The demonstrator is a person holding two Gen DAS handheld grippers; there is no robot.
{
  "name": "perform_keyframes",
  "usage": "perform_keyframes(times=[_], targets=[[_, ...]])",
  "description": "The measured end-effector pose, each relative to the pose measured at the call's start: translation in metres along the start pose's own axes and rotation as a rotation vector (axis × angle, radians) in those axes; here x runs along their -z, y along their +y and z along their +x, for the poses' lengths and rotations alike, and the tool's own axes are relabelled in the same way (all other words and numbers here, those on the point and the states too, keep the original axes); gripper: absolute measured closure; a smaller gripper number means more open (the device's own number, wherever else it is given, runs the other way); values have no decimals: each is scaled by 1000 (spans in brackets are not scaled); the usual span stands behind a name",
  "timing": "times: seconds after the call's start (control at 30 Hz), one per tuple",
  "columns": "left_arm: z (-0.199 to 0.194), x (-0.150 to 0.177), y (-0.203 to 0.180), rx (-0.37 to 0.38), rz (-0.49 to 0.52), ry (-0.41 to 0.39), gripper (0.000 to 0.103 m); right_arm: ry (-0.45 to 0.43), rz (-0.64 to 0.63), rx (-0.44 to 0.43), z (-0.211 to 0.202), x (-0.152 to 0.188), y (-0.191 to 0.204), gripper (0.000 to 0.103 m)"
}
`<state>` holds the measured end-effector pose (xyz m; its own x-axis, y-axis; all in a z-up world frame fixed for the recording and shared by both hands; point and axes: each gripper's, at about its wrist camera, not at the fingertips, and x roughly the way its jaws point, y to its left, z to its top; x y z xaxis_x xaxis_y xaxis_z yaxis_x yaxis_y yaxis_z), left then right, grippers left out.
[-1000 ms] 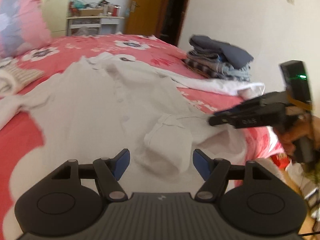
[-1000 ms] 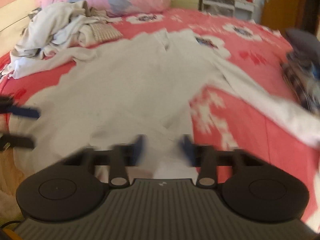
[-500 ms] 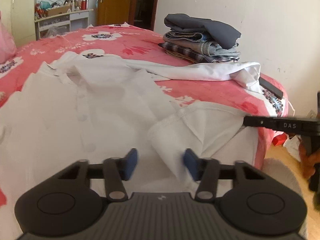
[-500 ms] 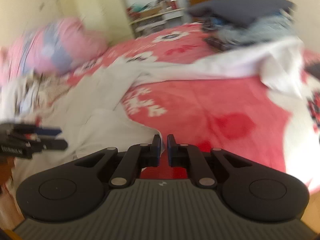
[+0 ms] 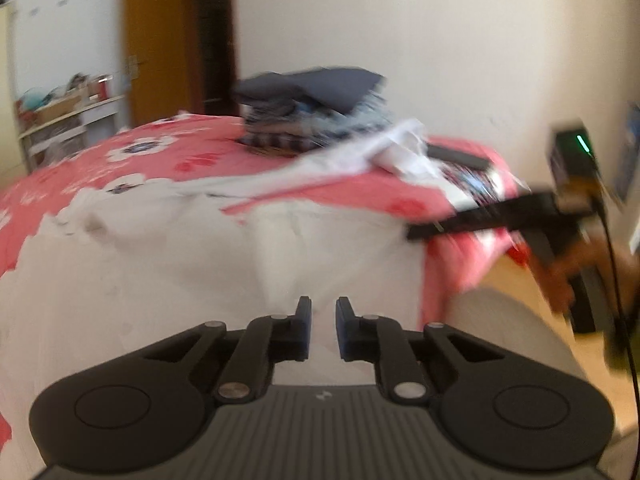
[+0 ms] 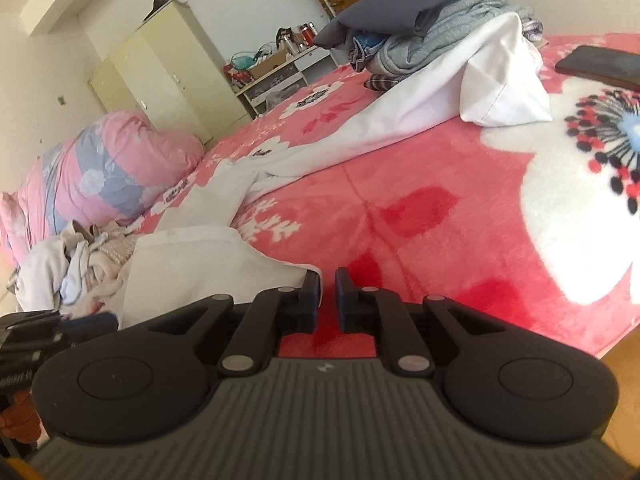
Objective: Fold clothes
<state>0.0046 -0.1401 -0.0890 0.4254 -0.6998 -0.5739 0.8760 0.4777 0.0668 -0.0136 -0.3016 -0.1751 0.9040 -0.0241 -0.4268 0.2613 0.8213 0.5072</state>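
Closing fast, the left gripper [image 5: 322, 322] has drawn its jaws in from a wide spread and swung toward the bed's corner; white cloth lies under the narrowed gap, though blur hides any pinch. Right gripper [image 6: 327, 294], rolled over since a second ago, shows its jaws nearly together with the red bedspread [image 6: 420, 208] in the gap and the white shirt [image 6: 208, 256] hem just left of them, so it grips nothing I can see. Beyond, the shirt's sleeve runs toward the folded pile [image 6: 424, 20]. I'd call this taking hold of the hem. Next: both need firm pinches, then a lift and carry toward the collar.
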Motion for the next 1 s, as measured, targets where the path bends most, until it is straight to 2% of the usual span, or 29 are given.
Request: perform_keyframes(times=[0.1, 0.2, 0.27, 0.3, 0.37, 0.43, 0.57, 0.73, 0.9, 1.0], targets=[[-2, 9, -15, 31, 68, 33, 84, 8, -20, 13, -5, 0, 0, 87], [-7, 15, -21, 31, 92, 36, 80, 16, -22, 22, -8, -1, -1, 80], [-11, 15, -19, 22, 73, 29, 66, 25, -37, 30, -12, -3, 1, 72], [-13, 15, -16, 14, 59, 21, 62, 22, -49, 43, -16, -4, 2, 63], [-18, 11, -6, 0, 9, -4, 59, 9, -70, 62, -25, -8, 4, 53], [-23, 8, 7, -22, -51, -19, 56, -6, -74, 50, -36, -14, 4, 52], [-22, 5, 28, -54, -142, -32, 54, -11, -59, -56, -41, -32, 11, 49], [-21, 9, 47, -69, -252, -20, 54, 90, -92, -248, 3, -53, 52, 48], [-16, 13, 55, -67, -226, 9, 50, 266, -99, -289, 51, -48, 76, 48], [-7, 18, 57, -62, -216, 30, 47, 348, -107, -275, 68, -38, 79, 48]])
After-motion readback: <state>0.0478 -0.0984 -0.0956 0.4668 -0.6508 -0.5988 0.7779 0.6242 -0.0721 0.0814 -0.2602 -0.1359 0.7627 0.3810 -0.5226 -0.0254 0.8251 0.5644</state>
